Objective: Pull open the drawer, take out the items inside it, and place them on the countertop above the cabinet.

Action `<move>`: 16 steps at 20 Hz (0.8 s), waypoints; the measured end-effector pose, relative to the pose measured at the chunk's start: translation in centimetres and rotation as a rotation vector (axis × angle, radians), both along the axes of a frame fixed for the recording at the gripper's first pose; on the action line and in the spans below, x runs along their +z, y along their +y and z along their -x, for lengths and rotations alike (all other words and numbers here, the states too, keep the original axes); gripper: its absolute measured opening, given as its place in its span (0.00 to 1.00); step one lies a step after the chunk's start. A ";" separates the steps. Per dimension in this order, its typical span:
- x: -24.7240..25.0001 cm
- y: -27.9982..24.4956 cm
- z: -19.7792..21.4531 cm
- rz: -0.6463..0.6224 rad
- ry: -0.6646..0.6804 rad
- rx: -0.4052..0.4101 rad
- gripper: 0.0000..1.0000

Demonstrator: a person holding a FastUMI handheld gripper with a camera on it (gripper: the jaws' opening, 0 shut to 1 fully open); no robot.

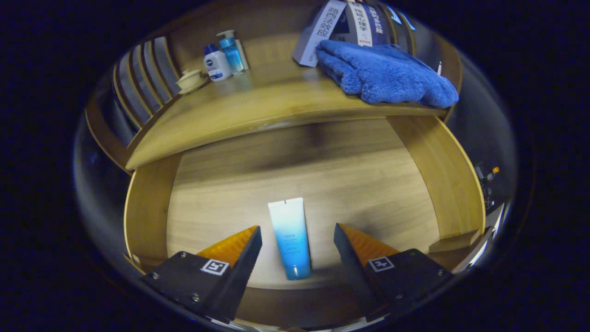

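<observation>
I have the gripper (297, 235) tipped downward, looking along its own two fingers, and they stand well apart with a wide gap between them. The left finger (239, 251) slants in toward the middle from its block, and the right finger (357, 251) mirrors it from the other side, so the pair forms a broad V that narrows away from me. Both tips sit at about the same height, level with each other. Neither finger presses on anything that I can see; their inner faces are bare and free. Each finger block carries a small square marker on its upper face.
</observation>
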State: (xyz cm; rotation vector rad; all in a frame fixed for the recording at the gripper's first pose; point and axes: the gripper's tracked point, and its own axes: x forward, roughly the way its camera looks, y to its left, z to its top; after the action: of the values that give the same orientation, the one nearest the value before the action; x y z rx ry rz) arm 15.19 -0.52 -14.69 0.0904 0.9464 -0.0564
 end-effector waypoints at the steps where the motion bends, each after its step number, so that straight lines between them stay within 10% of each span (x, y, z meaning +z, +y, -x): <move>1: -0.3 0.1 -0.3 0.000 0.013 -0.001 0.94; 11: -2.8 0.6 0.2 -0.018 0.221 0.057 0.68; 12: -7.0 0.7 -0.9 -0.004 0.209 0.062 0.42; 16: -3.2 -0.2 -0.2 0.083 0.161 0.103 0.41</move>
State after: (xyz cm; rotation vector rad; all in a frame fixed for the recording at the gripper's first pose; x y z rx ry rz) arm 15.37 -0.70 -17.84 -0.0405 1.1065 -0.0076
